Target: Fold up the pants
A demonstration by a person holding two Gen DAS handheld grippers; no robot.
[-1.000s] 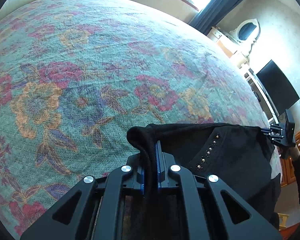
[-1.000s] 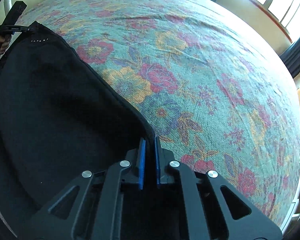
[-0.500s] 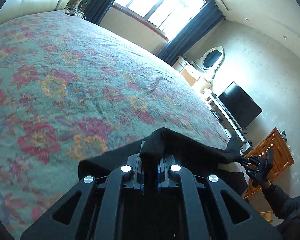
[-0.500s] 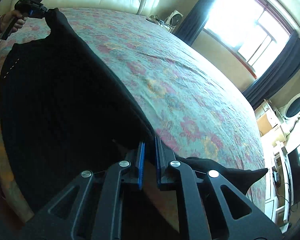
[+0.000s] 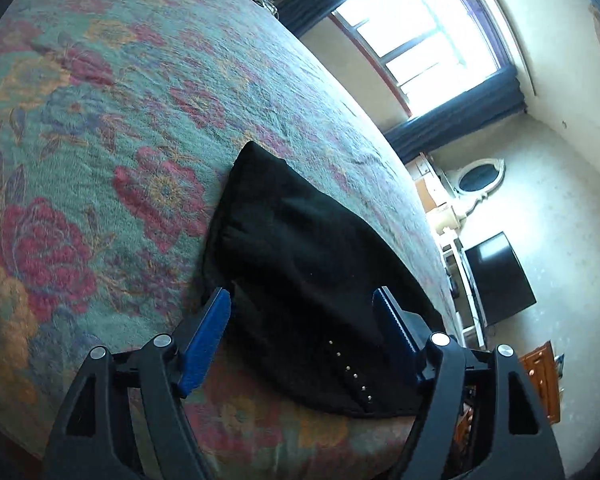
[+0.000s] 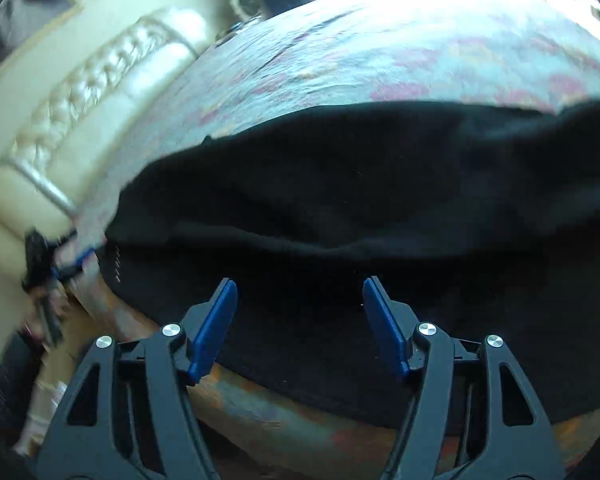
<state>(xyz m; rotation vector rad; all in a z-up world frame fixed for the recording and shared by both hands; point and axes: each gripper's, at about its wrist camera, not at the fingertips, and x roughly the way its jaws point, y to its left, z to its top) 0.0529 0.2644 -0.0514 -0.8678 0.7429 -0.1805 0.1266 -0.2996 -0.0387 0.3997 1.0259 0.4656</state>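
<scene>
Both grippers have just let go. The left gripper [image 5: 302, 304] and right gripper [image 6: 296, 296] are opening with nothing clamped, and the black pants [image 5: 300, 264] lie doubled on the floral bedspread [image 5: 100, 140] right ahead of them, so that fold looks laid. Only the right view shows the cream headboard [image 6: 84, 92] beyond; only the left shows the window [image 5: 420, 32].

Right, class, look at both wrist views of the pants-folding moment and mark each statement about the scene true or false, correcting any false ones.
1. The black pants lie on a floral bedspread. True.
2. The left gripper is clamped on the cloth. False: its jaws are opening, and the pads do not press on the pants.
3. The pants are blue denim. False: they are black.
4. A row of small studs shows on the pants. True.
5. The right gripper has blue pads. True.
</scene>
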